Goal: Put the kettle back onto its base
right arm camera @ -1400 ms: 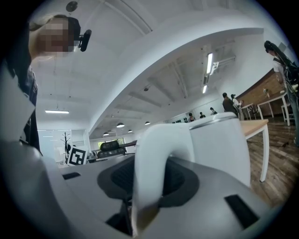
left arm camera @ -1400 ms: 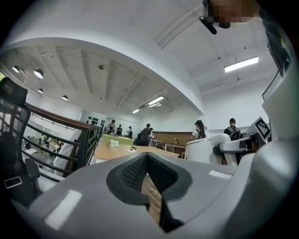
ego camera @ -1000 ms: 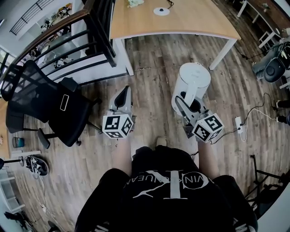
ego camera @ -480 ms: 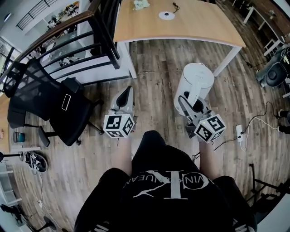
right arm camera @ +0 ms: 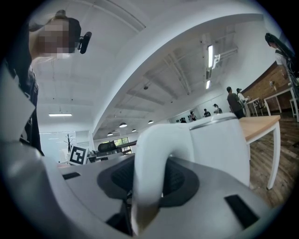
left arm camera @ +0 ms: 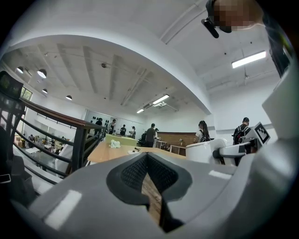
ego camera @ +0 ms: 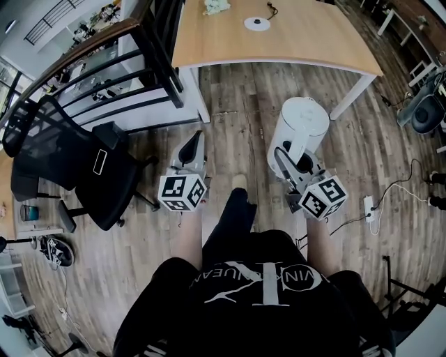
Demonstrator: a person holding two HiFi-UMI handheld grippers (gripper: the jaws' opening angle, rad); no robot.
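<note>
kettle (ego camera: 301,125): upright, long axis vertical, handle (right arm camera: 148,154) toward me | my right tongs (ego camera: 288,152): clamped on handle | my left tongs (ego camera: 190,145): closed, empty

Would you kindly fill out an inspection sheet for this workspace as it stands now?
Surface: wooden table, mostly bare, standing on a wood floor.
Job's things: white kettle carried above the floor; a round white disc, likely its base, lies on the table.
Clutter: pale crumpled thing at the table's far edge.
Grippers: right gripper shut on the kettle's handle; left gripper shut, empty.
Cables: cord at the base; power strip with its cord on the floor.
Surroundings: black office chair, dark railing, people far off.
</note>
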